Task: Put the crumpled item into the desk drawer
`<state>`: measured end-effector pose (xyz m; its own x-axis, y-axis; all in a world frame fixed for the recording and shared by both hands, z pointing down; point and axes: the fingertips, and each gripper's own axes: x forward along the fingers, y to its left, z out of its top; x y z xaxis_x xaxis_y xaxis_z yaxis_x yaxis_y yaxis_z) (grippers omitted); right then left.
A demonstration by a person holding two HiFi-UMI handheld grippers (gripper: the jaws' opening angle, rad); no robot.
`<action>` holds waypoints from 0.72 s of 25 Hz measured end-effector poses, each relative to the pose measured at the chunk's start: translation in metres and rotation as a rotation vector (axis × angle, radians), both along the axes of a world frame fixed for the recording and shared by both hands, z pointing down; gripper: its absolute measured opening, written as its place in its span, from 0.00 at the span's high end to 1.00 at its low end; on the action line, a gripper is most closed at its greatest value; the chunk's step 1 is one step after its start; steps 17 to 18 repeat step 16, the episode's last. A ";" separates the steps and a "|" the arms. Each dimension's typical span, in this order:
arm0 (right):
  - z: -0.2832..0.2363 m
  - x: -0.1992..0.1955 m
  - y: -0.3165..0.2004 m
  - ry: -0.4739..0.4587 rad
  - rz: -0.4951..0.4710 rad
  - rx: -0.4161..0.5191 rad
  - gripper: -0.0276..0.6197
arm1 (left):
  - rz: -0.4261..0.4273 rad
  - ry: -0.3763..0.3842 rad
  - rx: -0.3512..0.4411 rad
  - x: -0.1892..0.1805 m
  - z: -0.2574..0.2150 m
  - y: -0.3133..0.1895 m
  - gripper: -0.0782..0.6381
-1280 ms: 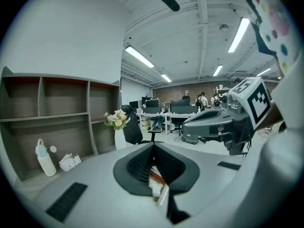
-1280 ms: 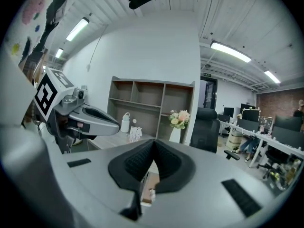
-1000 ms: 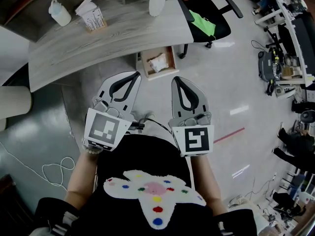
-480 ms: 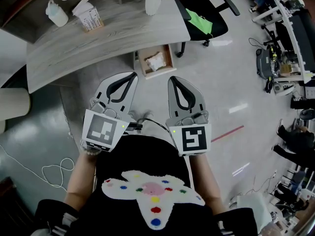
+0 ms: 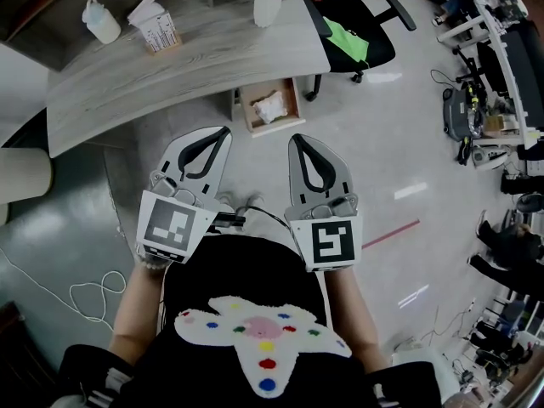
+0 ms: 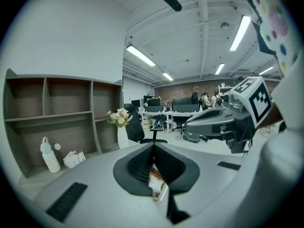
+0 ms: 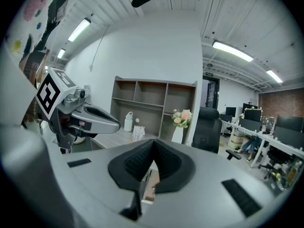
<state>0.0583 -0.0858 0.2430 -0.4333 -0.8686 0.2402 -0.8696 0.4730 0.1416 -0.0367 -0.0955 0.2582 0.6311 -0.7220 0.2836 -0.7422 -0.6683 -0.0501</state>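
The desk drawer [image 5: 270, 107] stands pulled out under the grey wooden desk [image 5: 187, 62], and a white crumpled item [image 5: 269, 104] lies inside it. My left gripper [image 5: 221, 131] and right gripper [image 5: 299, 138] hover side by side above the floor, short of the drawer. Both are shut with nothing held. In the left gripper view the left gripper [image 6: 153, 145] has its pads together, and the drawer with the crumpled item [image 6: 156, 182] shows below them. In the right gripper view the right gripper [image 7: 153, 141] is likewise shut, with the drawer [image 7: 149, 186] beneath.
On the desk stand a white bottle [image 5: 102, 21], a tissue box [image 5: 154, 26] and a vase of flowers [image 5: 268, 0]. A black office chair [image 5: 355, 36] is right of the drawer. A white cable [image 5: 89, 291] loops on the floor at left.
Both grippers have drifted slightly left and back toward the person. Their jaws stay shut and the crumpled item stays in the drawer.
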 end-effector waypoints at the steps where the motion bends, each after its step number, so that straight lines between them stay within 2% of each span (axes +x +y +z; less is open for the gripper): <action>1: 0.000 0.000 0.000 -0.001 0.001 -0.004 0.95 | -0.009 0.003 -0.004 -0.003 0.001 0.000 0.87; 18: 0.005 -0.004 0.002 0.013 -0.029 -0.025 0.95 | -0.017 -0.001 0.007 -0.003 -0.002 0.000 0.87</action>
